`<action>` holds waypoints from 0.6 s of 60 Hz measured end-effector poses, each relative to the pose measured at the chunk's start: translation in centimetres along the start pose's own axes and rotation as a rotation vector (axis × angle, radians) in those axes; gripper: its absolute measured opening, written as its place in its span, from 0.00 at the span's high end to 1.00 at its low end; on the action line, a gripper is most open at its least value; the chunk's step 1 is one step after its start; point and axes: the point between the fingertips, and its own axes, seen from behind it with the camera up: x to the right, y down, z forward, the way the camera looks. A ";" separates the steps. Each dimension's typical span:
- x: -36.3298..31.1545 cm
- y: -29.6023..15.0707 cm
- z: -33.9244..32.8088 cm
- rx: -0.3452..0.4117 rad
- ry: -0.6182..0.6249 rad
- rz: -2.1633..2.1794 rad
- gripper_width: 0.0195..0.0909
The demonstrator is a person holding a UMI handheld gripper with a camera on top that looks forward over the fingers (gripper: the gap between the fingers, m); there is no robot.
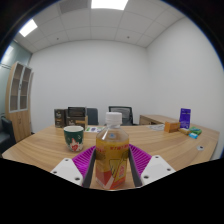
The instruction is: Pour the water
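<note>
A clear plastic bottle (111, 158) with a white cap, orange-tinted liquid and a yellow-red label stands upright between my fingers. Both purple pads (84, 160) press against its sides, so my gripper (111, 172) is shut on it. The bottle's base is hidden below the fingers. Beyond and to the left of the bottle, a green mug (73, 137) with a pale pattern stands upright on the light wooden table (40, 150).
At the table's far right sit a purple box (185, 117), a brown box (171, 126) and a small green item (194, 132). Black office chairs (120, 114) stand behind the table. A wooden cabinet (17, 100) lines the left wall.
</note>
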 end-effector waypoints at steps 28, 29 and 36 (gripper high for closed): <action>1.6 -5.5 4.1 0.069 0.043 -0.356 0.59; 1.6 -6.2 4.7 0.076 0.051 -0.407 0.59; 0.3 -10.3 8.8 0.127 0.100 -0.806 0.59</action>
